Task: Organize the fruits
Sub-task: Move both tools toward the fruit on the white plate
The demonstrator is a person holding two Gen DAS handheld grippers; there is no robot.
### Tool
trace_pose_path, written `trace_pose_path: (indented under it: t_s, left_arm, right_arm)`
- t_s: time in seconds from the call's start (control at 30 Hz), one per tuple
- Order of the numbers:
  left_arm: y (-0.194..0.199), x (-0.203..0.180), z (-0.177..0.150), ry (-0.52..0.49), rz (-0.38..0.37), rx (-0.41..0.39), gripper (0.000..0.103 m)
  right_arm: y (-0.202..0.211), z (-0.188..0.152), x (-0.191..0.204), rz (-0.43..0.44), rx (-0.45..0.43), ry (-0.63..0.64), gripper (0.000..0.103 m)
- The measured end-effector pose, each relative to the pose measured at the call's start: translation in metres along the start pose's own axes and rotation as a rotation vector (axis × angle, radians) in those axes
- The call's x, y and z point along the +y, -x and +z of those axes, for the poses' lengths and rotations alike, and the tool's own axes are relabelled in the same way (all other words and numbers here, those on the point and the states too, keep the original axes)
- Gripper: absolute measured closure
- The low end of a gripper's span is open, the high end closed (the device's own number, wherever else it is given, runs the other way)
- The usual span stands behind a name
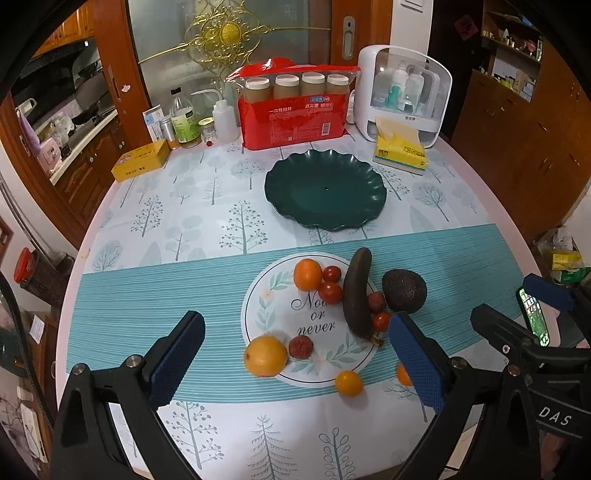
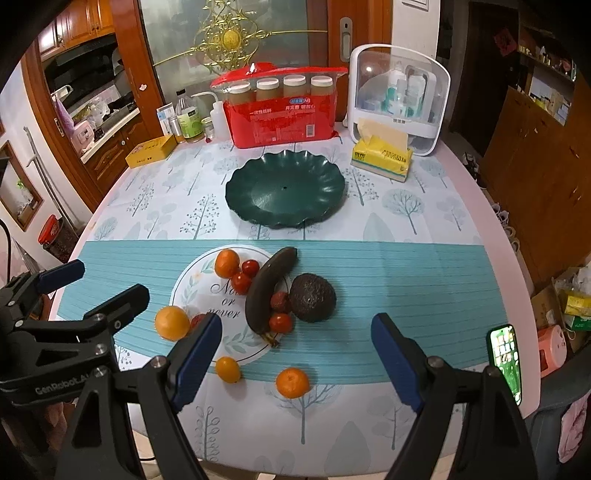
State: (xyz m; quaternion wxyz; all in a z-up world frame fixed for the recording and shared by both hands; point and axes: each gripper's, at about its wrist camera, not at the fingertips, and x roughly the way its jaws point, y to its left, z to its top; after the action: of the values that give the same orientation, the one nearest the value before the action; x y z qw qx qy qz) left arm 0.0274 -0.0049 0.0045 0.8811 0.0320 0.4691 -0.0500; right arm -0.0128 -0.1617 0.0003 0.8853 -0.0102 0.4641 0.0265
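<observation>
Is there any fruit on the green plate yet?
No, the green plate holds nothing; the banana and other fruit lie on the tablecloth nearer the camera.

A home dining area beside a kitchen. The round tabletop (image 1: 155, 229) wears a tree-print cloth; along its far edge stand a red pack of paper cups (image 1: 295, 107), a yellow tissue pack (image 1: 400, 149), a white cosmetics organizer (image 1: 404, 92), bottles (image 1: 184, 118) and a yellow tin (image 1: 142, 158). Behind them is a frosted-glass door with gold ornament (image 1: 225, 33). On the left, wooden cabinets and a kitchen counter (image 1: 85, 133) show through an opening; on the right, dark wooden shelving (image 2: 543, 92) holds small household items.
</observation>
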Motion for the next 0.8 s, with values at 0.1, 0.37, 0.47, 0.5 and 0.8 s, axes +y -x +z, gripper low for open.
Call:
trace_pose_path:
  t_s: [0.1,0.37,0.47,0.5,0.8]
  left_arm:
    - [0.0,0.001,0.001,0.017,-0.017,0.012,0.004]
    - [0.003,0.003,0.012,0.075,-0.002,0.001,0.004]
    - [0.006,0.001,0.015,0.086,0.028,-0.014,0.004]
    - [0.006,0.0,0.016,0.09,0.038,-0.018,0.004]
    - [-0.002,-0.009,0.011,0.12,0.12,0.004,0.004]
  right_arm:
    - [0.001,0.003,-0.003,0.007,-0.008,0.012,0.019]
    - [0.001,0.022,-0.02,0.041,-0.029,0.025,0.019]
    - [-0.001,0.028,-0.026,0.043,-0.039,0.049,0.019]
    - [-0.002,0.029,-0.027,0.045,-0.04,0.055,0.019]
    - [-0.026,0.034,-0.043,0.107,-0.003,0.104,0.019]
